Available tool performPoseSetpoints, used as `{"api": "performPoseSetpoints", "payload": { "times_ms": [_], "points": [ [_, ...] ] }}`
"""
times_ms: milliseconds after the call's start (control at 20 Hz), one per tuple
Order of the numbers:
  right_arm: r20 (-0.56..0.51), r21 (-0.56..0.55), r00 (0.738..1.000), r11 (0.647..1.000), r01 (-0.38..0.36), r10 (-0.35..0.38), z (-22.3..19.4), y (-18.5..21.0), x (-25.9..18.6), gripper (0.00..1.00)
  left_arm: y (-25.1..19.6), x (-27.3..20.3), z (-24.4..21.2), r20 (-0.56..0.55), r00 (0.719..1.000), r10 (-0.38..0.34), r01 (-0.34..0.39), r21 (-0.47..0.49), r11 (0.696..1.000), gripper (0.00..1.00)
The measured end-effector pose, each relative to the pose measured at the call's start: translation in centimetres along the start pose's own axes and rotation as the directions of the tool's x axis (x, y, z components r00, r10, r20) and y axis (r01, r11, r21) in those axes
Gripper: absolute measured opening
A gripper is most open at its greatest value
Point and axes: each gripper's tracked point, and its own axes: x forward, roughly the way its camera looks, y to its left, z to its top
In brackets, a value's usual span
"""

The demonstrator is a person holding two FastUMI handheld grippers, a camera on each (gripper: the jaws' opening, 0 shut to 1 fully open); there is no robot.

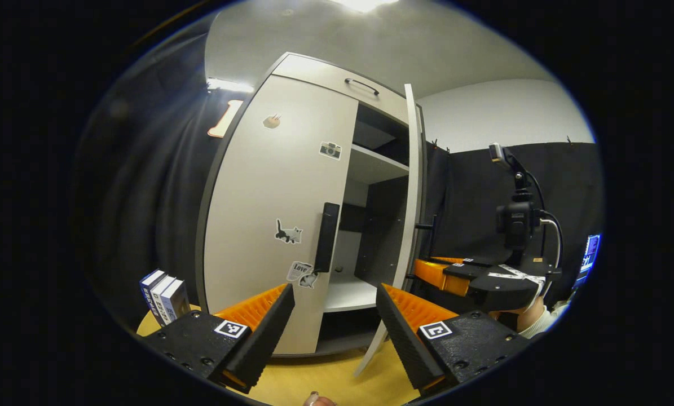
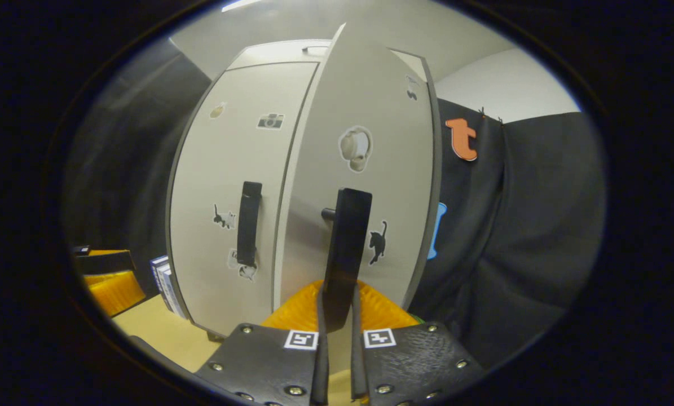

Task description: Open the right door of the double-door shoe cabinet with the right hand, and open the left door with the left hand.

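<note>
The white shoe cabinet stands on a wooden table. Its left door is closed, with a black vertical handle. My left gripper is open, a short way in front of that handle and touching nothing. The right door stands swung out, edge-on, baring shelves. In the right gripper view, my right gripper is shut on the right door's black handle, and the right door angles outward beside the closed left door. The right gripper also appears in the left gripper view, held by a hand.
Several upright books stand on the yellow table left of the cabinet. A top drawer with a handle sits above the doors. Black cloth walls surround the booth. A lit screen is at the far right.
</note>
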Motion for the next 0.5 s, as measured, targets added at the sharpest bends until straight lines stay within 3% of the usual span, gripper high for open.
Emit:
{"api": "performPoseSetpoints", "payload": {
  "times_ms": [500],
  "points": [
    [-0.002, -0.069, 0.999, 0.997, -0.046, 0.046, -1.4, -9.2, -3.6, 0.14, -8.5, 0.6, -0.8, 0.033, 0.998, 0.054, -0.055, 0.010, 0.998, 0.95]
  ]
}}
